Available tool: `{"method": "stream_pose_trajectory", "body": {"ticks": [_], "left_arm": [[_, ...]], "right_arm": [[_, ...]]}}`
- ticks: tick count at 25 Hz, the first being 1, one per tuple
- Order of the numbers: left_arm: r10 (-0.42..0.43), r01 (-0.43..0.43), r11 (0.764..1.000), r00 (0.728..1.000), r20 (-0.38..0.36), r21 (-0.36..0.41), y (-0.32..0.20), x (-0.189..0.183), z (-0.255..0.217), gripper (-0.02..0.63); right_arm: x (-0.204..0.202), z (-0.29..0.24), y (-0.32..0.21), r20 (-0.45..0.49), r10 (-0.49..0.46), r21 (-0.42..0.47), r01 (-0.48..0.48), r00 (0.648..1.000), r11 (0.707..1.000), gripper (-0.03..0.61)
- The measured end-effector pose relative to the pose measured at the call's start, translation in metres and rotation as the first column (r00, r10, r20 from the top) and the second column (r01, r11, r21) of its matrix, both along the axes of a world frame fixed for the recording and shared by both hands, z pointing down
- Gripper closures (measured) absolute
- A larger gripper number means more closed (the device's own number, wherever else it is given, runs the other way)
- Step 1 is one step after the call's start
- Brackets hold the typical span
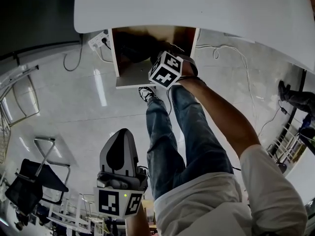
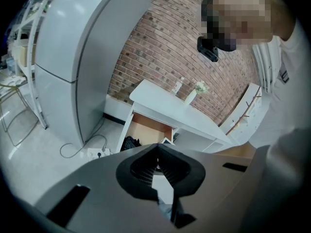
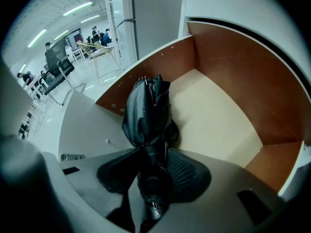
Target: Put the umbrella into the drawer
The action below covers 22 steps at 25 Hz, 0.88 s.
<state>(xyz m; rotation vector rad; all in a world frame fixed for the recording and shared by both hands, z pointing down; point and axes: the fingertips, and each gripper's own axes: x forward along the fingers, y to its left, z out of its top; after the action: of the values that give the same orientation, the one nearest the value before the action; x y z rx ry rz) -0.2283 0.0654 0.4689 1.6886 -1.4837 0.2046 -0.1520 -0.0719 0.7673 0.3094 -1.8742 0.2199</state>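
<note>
A folded black umbrella [image 3: 148,110] lies in the open wooden drawer [image 3: 233,67], leaning along its left wall with its tip pointing away. My right gripper [image 3: 153,178] points steeply down into the drawer, and its pads [image 3: 187,176] close in on the umbrella's handle from both sides. In the head view the right gripper's marker cube [image 1: 167,69] sits at the drawer [image 1: 118,58] under the white desk, hiding the jaws. My left gripper [image 1: 122,132] hangs low over the floor, shut and empty. From there it looks toward the drawer [image 2: 146,130], where the umbrella [image 2: 130,143] shows as a dark lump.
The white desk top [image 1: 197,9] overhangs the drawer. A power strip [image 1: 97,41] and cables lie on the floor beside it. The person's legs [image 1: 167,146] stand below the drawer. Chairs [image 1: 29,181] and metal racks stand at the left. A tall grey cabinet [image 2: 73,57] stands beside the desk.
</note>
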Motion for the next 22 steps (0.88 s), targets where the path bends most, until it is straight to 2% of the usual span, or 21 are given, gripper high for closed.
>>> {"method": "stream_pose_trajectory", "body": {"ticks": [5,10,19,22], "left_arm": [[-0.006,0.006,1.0,1.0,-0.001,0.004,-0.007,0.002,-0.007,0.595],[0.02,-0.02,1.0,1.0,-0.003,0.013,-0.009,0.013,-0.015,0.595],[0.059,-0.059,0.998,0.998,-0.015,0.013,-0.002,0.028,-0.028,0.595],[0.044,-0.043,0.999,0.998,-0.045,0.014,-0.002,0.033,-0.032,0.595]], "right_arm": [[0.004,-0.008,-0.002,0.012,0.056,-0.023,-0.056,0.998,0.998,0.446],[0.014,-0.017,-0.002,0.013,0.103,-0.039,-0.102,0.995,0.994,0.54],[0.027,-0.04,0.016,0.026,0.131,-0.089,-0.128,0.991,0.988,0.56],[0.031,-0.049,0.02,0.045,0.156,-0.117,-0.15,0.987,0.982,0.56]]}}
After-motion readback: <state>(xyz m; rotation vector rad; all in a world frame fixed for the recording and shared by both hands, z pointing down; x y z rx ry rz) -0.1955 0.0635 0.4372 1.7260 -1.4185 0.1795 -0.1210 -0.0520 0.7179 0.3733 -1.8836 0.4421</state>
